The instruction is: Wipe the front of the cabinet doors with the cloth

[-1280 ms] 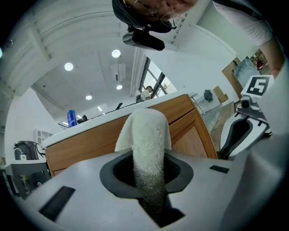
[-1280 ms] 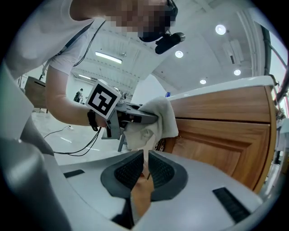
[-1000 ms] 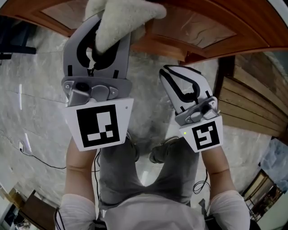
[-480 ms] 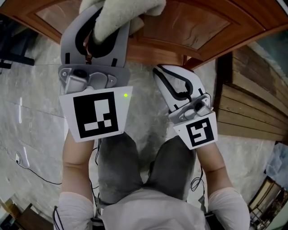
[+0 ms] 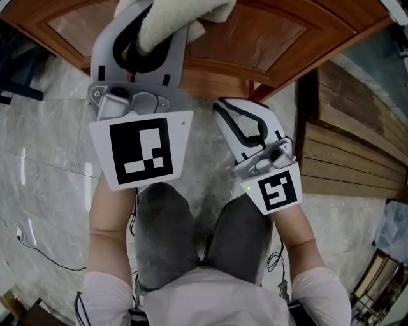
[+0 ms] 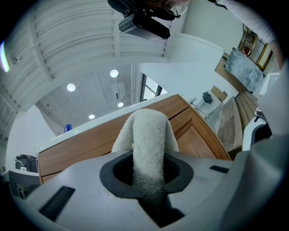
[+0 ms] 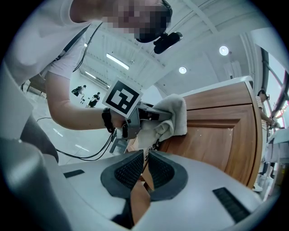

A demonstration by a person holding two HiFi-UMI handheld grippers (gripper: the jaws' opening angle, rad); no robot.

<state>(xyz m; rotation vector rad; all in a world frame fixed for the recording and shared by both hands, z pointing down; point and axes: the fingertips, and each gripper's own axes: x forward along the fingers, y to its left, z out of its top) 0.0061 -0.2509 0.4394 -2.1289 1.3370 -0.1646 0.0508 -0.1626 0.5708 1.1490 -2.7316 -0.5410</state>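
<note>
Grey marble floor at left; brown wooden cabinet door across top. Left gripper jaws clamp cream terry cloth; right gripper jaws closed, empty.

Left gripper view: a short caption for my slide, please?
Left gripper, jaws shut on a folded cream terry cloth, facing the brown wooden cabinet door.

Grey marble floor, wooden slats
</note>
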